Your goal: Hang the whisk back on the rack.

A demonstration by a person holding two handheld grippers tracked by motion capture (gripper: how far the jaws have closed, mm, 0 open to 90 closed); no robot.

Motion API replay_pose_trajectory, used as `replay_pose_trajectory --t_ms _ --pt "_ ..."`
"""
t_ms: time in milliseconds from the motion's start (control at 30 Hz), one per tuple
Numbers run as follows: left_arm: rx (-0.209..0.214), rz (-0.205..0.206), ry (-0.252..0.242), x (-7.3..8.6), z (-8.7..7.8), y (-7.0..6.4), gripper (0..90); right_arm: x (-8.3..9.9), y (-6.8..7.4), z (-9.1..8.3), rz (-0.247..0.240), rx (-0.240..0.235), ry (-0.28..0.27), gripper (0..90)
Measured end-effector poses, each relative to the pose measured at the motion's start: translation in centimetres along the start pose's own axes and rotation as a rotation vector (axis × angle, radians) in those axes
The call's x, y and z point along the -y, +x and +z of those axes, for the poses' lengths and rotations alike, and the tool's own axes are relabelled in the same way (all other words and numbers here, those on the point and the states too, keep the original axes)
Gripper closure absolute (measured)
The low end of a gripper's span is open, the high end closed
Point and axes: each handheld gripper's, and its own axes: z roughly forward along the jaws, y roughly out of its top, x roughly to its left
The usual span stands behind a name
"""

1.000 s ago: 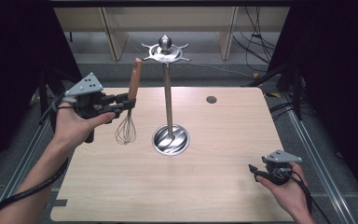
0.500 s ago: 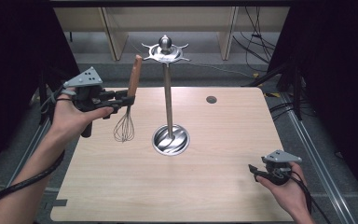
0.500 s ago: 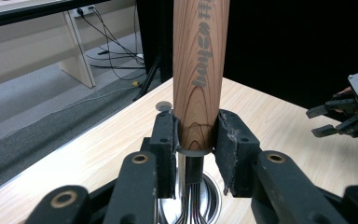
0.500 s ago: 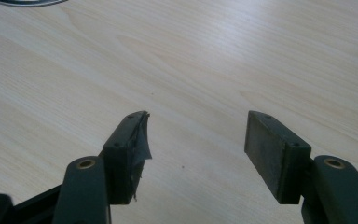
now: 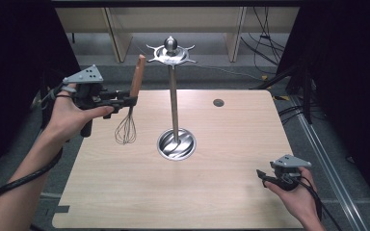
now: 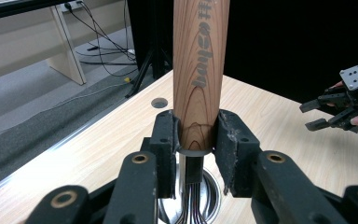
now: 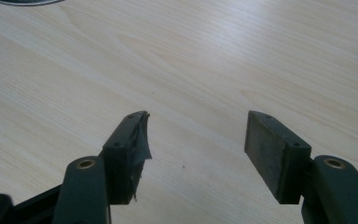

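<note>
At left of the high view, the left gripper (image 5: 127,100) is clamping the whisk (image 5: 131,103) upright by its wooden handle (wires hanging down), likely for hooking onto the stand (image 5: 173,103) at centre, while the right gripper (image 5: 265,176) is idling wide-jawed at lower right.

A: The whisk (image 5: 127,113) has a reddish wooden handle, smooth, with visible grain; its wires are thin shiny metal.
B: The stand (image 5: 175,103) is polished metal, glossy at the round base; the bench (image 5: 221,144) is pale matt wood grain; the right gripper's (image 7: 196,140) fingers (image 7: 272,151) look matt black plastic, scuffed.
</note>
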Motion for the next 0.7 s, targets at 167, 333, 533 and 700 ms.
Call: replay_pose_trajectory --t_ms 167,333,533,700 --pt "0.009 0.008 0.004 -0.23 0.00 0.05 69.0 0.02 0.13 -0.03 0.028 0.006 0.005 40.1" --pt "0.021 0.009 0.012 -0.40 0.09 0.19 69.1 0.05 0.11 -0.02 0.024 0.007 0.004 40.0" --pt "0.037 0.018 0.016 -0.42 0.22 0.40 69.1 0.03 0.08 0.02 0.024 0.004 0.002 40.0" --pt "0.047 0.025 0.022 -0.56 0.32 0.44 69.0 0.03 -0.04 0.08 0.004 -0.001 -0.004 39.9"
